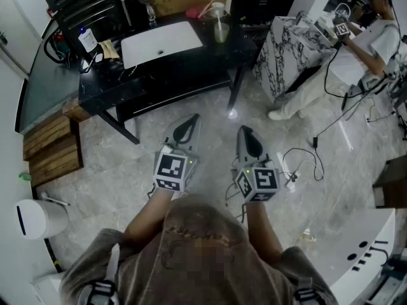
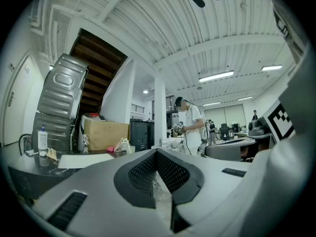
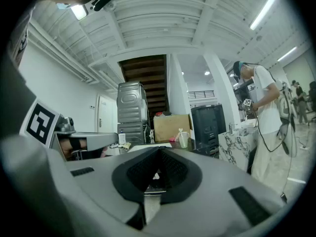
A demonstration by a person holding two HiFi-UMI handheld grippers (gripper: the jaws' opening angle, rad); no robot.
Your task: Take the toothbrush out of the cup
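A translucent cup [image 1: 220, 30] stands near the far right corner of the black table [image 1: 159, 75], with a pale toothbrush [image 1: 208, 8] leaning out of it to the left. In the right gripper view the cup [image 3: 183, 140] and toothbrush [image 3: 179, 132] show small, far ahead above the jaws. My left gripper [image 1: 186, 126] and right gripper [image 1: 246, 136] hang side by side over the floor, well short of the table, both shut and empty. In its own view, the left gripper [image 2: 157, 152] has its pads together; so does the right gripper [image 3: 158, 150].
A white basin [image 1: 162, 43] lies on the table, with a bottle [image 1: 88, 40] at its left end. Right of the table are a marble-patterned block [image 1: 289, 53] and a person in white [image 1: 356, 49]. Cables [image 1: 299, 165] trail on the floor; wooden crates [image 1: 51, 148] sit left.
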